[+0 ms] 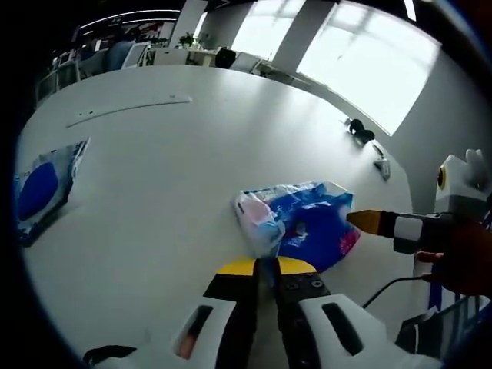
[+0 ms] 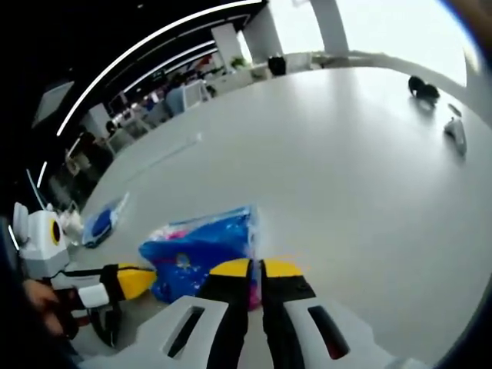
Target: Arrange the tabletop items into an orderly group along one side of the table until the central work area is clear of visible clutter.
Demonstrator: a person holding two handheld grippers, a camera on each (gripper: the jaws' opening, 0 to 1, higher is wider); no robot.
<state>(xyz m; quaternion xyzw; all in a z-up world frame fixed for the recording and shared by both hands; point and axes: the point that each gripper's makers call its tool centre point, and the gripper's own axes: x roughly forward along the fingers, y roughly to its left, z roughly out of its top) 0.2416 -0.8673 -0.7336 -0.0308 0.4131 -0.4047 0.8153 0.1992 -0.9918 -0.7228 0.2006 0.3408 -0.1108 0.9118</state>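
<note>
**Ana:** Left gripper view has the blue plastic pack point(image 1: 304, 227) lying on the white surface point(image 1: 169, 177), right in front of the left tongs point(image 1: 267, 270). Those tongs look squeezed shut, and a bit of the pack's crinkly end seems to sit between the tips. I can't be sure it is really pinched.

**Ben:** How do you think the pack will feel?

**Ana:** Soft and light, I guess. It looks like a squashy bag of tissues in thin shiny wrap. The wrap may slip, so grab the bunched end or a loose fold, not the smooth flat side. It should not break if it drops.

**Ben:** And the right tongs point(image 2: 254, 267)?

**Ana:** In the right gripper view they are pressed together too, touching the near edge of the same pack point(image 2: 201, 257). Their tips hide that edge, so I can't tell if they hold any wrap.

**Ben:** Anything else around?

**Ana:** A second blue pack point(image 1: 44, 188) lies far off near the surface's edge, and part of it is cut off. Two small things sit at the far side, a dark object point(image 1: 359, 131) and a pale object point(image 1: 382, 165). They are too small for me to name. A cable point(image 1: 384, 288) runs near the edge.
</note>
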